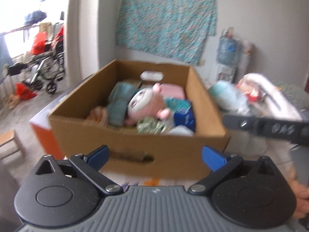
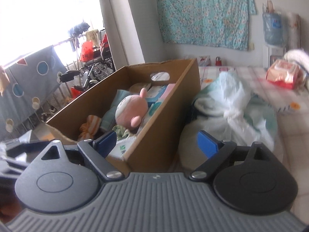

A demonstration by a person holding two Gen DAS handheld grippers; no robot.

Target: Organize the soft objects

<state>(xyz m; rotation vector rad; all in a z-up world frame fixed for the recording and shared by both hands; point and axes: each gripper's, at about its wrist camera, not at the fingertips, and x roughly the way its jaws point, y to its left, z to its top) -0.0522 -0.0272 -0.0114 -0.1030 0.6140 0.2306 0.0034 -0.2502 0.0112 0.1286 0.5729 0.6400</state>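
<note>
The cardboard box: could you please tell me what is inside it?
The cardboard box holds a pink plush doll, teal folded cloths, an orange striped toy and blue packets. Anything beneath them is hidden.

Floral teal cloth [image 2: 204, 11] on the wall, wheelchair [image 1: 48, 61] by the window, water jug [image 2: 274, 29]

blur: cardboard box [image 1: 135, 135] contents smeared | cut off: right gripper [image 1: 270, 128] at frame edge

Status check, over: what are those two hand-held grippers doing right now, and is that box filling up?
Both grippers open, empty. Box holds pink plush and other soft things. Bag beside box. Nothing in the way.
</note>
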